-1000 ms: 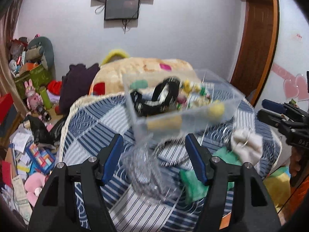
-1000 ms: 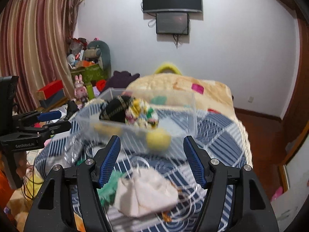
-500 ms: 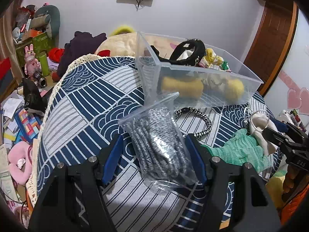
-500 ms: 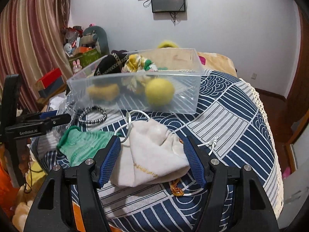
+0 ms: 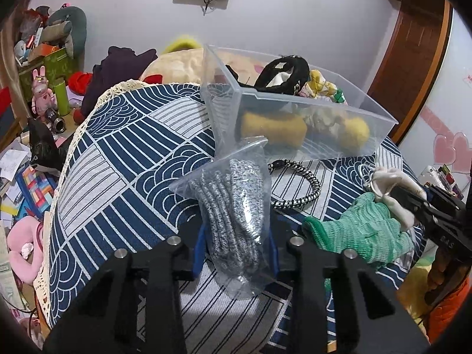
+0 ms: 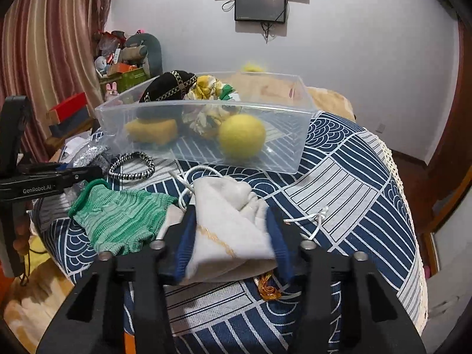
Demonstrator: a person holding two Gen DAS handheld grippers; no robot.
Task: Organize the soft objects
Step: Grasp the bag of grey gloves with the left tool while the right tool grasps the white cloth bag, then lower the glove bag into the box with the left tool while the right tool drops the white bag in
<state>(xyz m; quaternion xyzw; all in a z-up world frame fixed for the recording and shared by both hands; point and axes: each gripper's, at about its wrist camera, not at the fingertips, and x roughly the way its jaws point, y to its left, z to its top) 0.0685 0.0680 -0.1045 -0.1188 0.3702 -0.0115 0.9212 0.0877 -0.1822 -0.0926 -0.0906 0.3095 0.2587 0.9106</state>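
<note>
My left gripper [image 5: 236, 250] is shut on a clear plastic bag of grey knit gloves [image 5: 233, 206] lying on the blue patterned table. My right gripper [image 6: 233, 244] is shut on a cream drawstring pouch [image 6: 230, 221]; it also shows in the left wrist view [image 5: 392, 183]. A green knit glove [image 6: 118, 215] lies left of the pouch. A black-and-white braided band [image 6: 131, 166] lies in front of the clear plastic bin [image 6: 295, 138], which holds a yellow ball [image 6: 242, 135], a yellow sponge, a floral cloth and a black hat.
The round table [image 6: 354, 177] has a lace edge that drops off at the right. Toys, boxes and papers clutter the floor at the left [image 5: 26, 159]. A cream pillow [image 5: 177, 62] lies behind the bin.
Both grippers have moved down and forward and closed, the left on the bag of grey gloves, the right on the cream pouch. One second ago both were open above the table.
</note>
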